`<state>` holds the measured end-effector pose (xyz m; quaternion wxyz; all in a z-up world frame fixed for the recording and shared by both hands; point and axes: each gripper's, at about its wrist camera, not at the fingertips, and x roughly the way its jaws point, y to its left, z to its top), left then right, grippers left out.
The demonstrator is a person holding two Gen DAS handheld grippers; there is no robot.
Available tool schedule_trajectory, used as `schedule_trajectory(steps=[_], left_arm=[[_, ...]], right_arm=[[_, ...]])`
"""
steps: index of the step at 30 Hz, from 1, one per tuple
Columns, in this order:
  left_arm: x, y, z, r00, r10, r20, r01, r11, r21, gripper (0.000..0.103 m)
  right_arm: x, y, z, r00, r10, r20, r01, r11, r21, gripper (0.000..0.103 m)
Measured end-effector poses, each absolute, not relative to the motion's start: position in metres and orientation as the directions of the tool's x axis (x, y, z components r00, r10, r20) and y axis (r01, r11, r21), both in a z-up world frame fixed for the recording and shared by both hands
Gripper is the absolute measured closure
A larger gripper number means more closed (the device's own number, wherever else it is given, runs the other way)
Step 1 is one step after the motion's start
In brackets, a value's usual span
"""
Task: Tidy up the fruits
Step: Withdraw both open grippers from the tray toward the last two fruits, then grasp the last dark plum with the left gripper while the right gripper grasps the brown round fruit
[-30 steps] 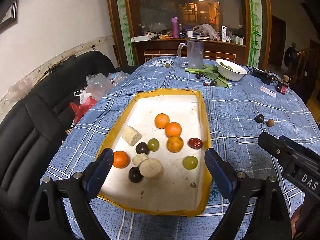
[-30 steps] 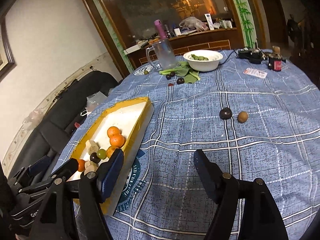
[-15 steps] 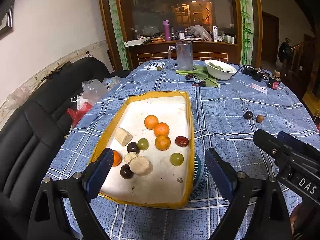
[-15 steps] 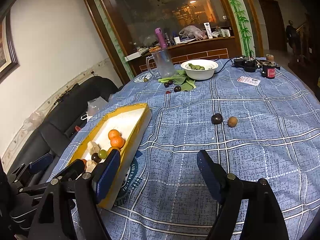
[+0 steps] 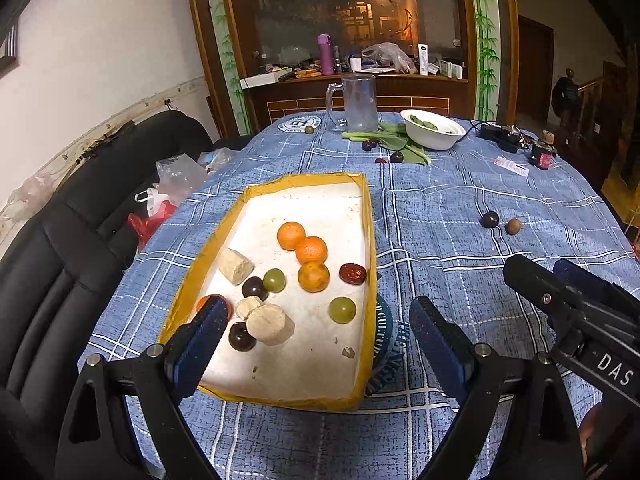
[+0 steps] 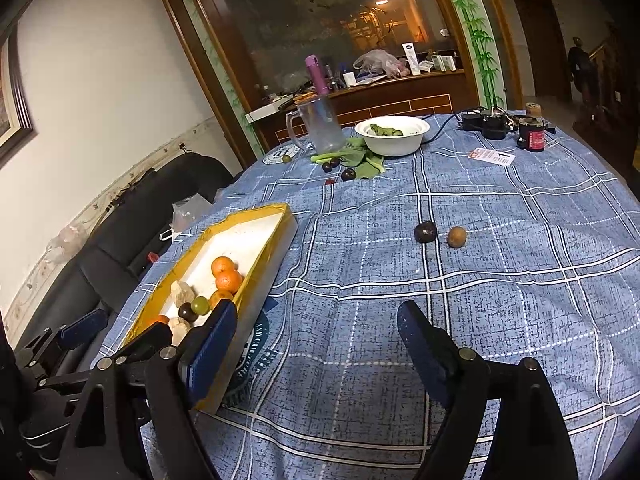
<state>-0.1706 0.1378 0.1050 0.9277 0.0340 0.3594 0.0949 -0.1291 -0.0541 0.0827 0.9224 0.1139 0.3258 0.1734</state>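
Observation:
A yellow-rimmed white tray [image 5: 304,179] [image 6: 280,236] sits on the blue checked tablecloth and holds several oranges [image 5: 291,235], green grapes [image 5: 342,309], dark plums [image 5: 255,287], a red date [image 5: 353,273] and pale cut chunks [image 5: 269,323]. A dark plum [image 6: 425,231] and a brown fruit [image 6: 456,237] lie loose on the cloth right of the tray. My left gripper [image 5: 314,338] is open and empty above the tray's near end. My right gripper [image 6: 316,344] is open and empty over bare cloth, right of the tray.
At the table's far side stand a glass pitcher [image 5: 358,98], a white bowl [image 5: 433,133] on green leaves with several dark fruits [image 6: 348,174], a small bottle [image 6: 531,132] and a black device [image 6: 486,122]. Black chairs [image 5: 60,240] with plastic bags line the left.
Both grippers have pulled back and up from the table, so the tray and loose fruits look farther away. Both stay open and empty. Nothing on the table moved.

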Motion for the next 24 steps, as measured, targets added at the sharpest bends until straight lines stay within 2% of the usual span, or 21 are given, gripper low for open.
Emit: schedule_trajectory(steps=[8,13,17,22,24], left_arm=[[-0.159,0.139,0.098,0.710,0.169,-0.683,-0.134,0.985,0.105,0.011],[-0.144,0.132,0.091,0.704,0.095,-0.704,-0.091,0.995,0.044,0.011],[-0.130,0.114,0.087,0.702,0.032,-0.711,-0.028,0.999,0.018,0.011],[-0.112,0.102,0.086,0.689,-0.012,-0.724,0.015,1.000,-0.001,0.011],[-0.102,0.103,0.086,0.682,-0.042,-0.730,0.024,0.999,-0.035,0.012]], right_arm=[[-0.112,-0.094,0.085,0.745,0.319,-0.586,-0.190,0.944,0.271,0.016],[-0.083,-0.139,0.080,0.744,0.194,-0.640,-0.086,0.977,0.196,0.016],[-0.052,-0.155,0.071,0.714,0.182,-0.676,-0.076,0.980,0.184,0.017],[0.000,-0.142,0.044,0.636,0.184,-0.750,-0.117,0.983,0.142,0.053],[0.015,-0.136,0.033,0.612,0.186,-0.768,-0.125,0.982,0.138,0.055]])
